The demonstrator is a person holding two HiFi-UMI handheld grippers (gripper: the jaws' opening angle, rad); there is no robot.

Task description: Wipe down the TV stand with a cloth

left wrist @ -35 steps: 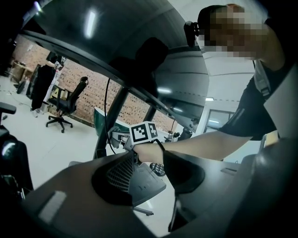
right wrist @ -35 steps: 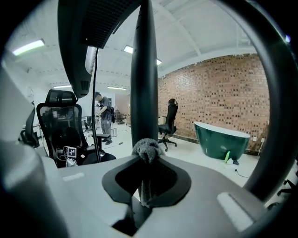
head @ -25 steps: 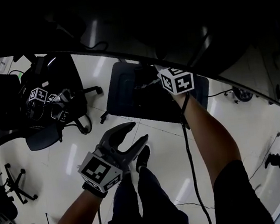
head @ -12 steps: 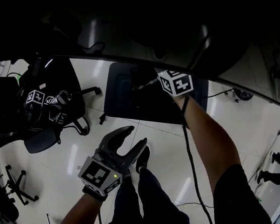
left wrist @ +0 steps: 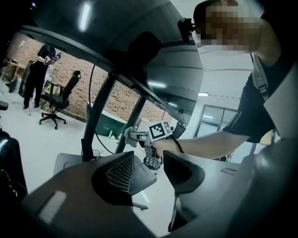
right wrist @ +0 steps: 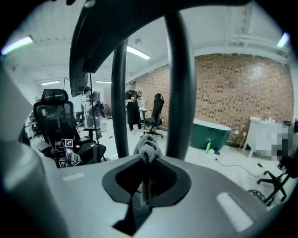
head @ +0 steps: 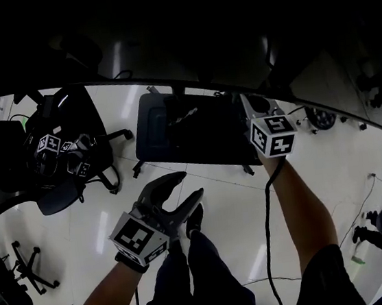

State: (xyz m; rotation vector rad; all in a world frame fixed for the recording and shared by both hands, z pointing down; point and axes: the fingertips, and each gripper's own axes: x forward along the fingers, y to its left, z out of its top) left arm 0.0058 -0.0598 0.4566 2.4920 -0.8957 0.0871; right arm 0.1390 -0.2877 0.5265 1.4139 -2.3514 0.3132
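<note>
I counted one cloth [right wrist: 147,148], pinched in my right gripper [right wrist: 146,163]. My left gripper [left wrist: 156,171] stood half-wide, empty. Two upright posts [right wrist: 181,79] of the TV stand [head: 153,129] were ahead.

Grey left tongs [head: 189,184] and right tongs [right wrist: 147,161], black-and-white marker cubes [head: 140,236], black cables [head: 268,242], dark sleeves [head: 324,271], dark trousers [head: 193,279]

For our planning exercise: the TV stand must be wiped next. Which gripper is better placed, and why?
Right, I'd judge. The right gripper is shut on the grey cloth, just before the stand's posts. The left gripper is open and empty.
</note>
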